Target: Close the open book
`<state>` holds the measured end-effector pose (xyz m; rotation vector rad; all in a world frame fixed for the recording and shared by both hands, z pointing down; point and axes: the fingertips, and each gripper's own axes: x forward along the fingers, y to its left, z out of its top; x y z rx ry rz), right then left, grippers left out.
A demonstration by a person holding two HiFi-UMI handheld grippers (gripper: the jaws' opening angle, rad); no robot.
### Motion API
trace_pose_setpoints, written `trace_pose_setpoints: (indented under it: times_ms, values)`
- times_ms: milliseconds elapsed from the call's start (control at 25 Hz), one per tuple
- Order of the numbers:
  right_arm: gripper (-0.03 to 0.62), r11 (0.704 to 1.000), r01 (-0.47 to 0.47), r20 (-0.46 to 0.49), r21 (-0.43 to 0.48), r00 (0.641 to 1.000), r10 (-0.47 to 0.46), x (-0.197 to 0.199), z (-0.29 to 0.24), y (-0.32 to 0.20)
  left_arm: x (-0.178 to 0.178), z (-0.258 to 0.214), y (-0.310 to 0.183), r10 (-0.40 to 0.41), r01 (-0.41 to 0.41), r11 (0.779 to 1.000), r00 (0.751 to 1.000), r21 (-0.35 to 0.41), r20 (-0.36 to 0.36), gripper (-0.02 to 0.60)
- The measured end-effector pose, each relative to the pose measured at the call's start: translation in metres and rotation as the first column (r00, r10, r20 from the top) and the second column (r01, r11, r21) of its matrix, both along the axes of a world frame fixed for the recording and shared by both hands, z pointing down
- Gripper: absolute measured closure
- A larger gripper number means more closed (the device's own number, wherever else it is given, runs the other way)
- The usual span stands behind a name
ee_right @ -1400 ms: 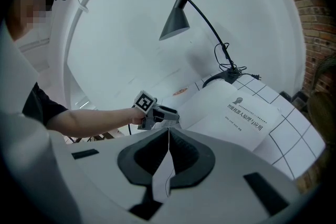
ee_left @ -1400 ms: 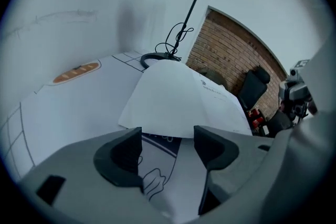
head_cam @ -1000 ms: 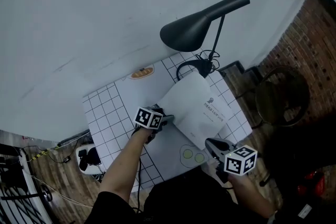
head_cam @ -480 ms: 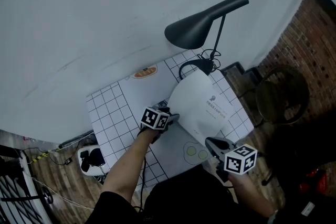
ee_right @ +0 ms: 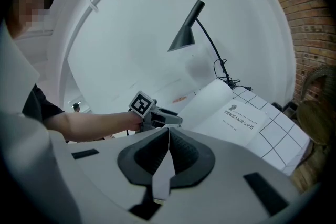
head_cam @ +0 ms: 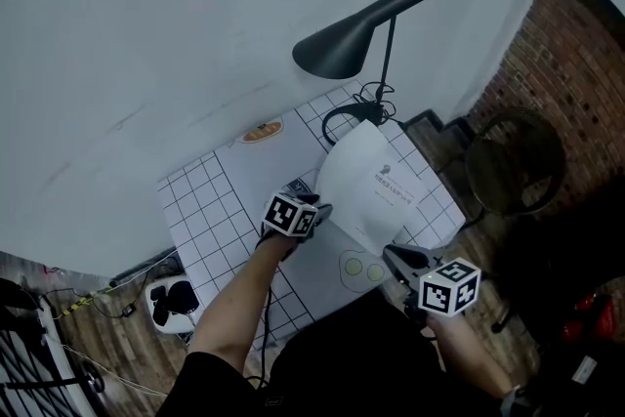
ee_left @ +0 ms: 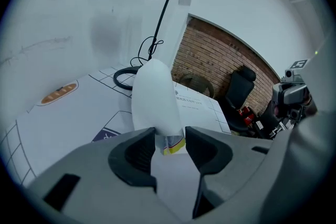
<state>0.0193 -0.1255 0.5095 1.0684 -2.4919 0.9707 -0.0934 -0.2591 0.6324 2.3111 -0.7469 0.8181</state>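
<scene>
The open book (head_cam: 393, 194) lies on the gridded mat (head_cam: 205, 200), its printed right page flat. Its left cover (head_cam: 344, 173) is raised and curves upward. My left gripper (head_cam: 320, 210) is at the lower corner of that cover. In the left gripper view the cover (ee_left: 155, 97) stands between the jaws of the left gripper (ee_left: 170, 141), which are closing, with a small gap still showing beside it. My right gripper (head_cam: 391, 255) hovers off the table's front right, shut and empty; the right gripper view shows its jaws (ee_right: 168, 131) together, pointing at the book (ee_right: 239, 118).
A black desk lamp (head_cam: 342, 49) leans over the back of the table, its ring base and cord (head_cam: 352, 117) just behind the book. An orange oval mark (head_cam: 262, 131) sits at the mat's far side. A round chair (head_cam: 513, 176) stands right; a white device (head_cam: 171, 300) lies on the floor.
The left gripper has shifted a little right and up with the cover's corner, and the cover now stands steeper. The right gripper has edged slightly towards the book.
</scene>
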Motion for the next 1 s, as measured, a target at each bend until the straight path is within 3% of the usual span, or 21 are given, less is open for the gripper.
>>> trace_pose_setpoints:
  times_ms: [240, 360, 600, 840, 1000]
  values:
    - [0.589, 1.0, -0.002, 0.043, -0.022, 0.999, 0.003, 0.019, 0.006, 0.007, 0.025, -0.021, 0.027, 0.076, -0.079, 0.993, 0.996, 0.083, 0.036, 0.392]
    - [0.589, 0.999, 0.03, 0.051, -0.021, 0.998, -0.029, 0.027, 0.004, 0.01, 0.038, -0.024, 0.038, 0.069, -0.074, 0.994, 0.996, 0.085, 0.061, 0.391]
    - [0.589, 0.997, 0.078, 0.061, -0.012, 0.995, -0.077, 0.06, -0.003, 0.026, 0.042, -0.024, 0.043, -0.078, 0.058, 0.991, 0.982, 0.122, 0.17, 0.391]
    - [0.591, 0.995, 0.08, 0.068, -0.053, 0.995, -0.076, 0.106, 0.015, 0.055, 0.062, -0.024, 0.072, -0.14, 0.12, 0.985, 0.974, 0.123, 0.177, 0.391]
    - [0.589, 0.994, 0.089, 0.068, -0.059, 0.994, -0.085, 0.129, 0.021, 0.074, 0.074, -0.031, 0.083, -0.215, 0.192, 0.97, 0.964, 0.148, 0.158, 0.391]
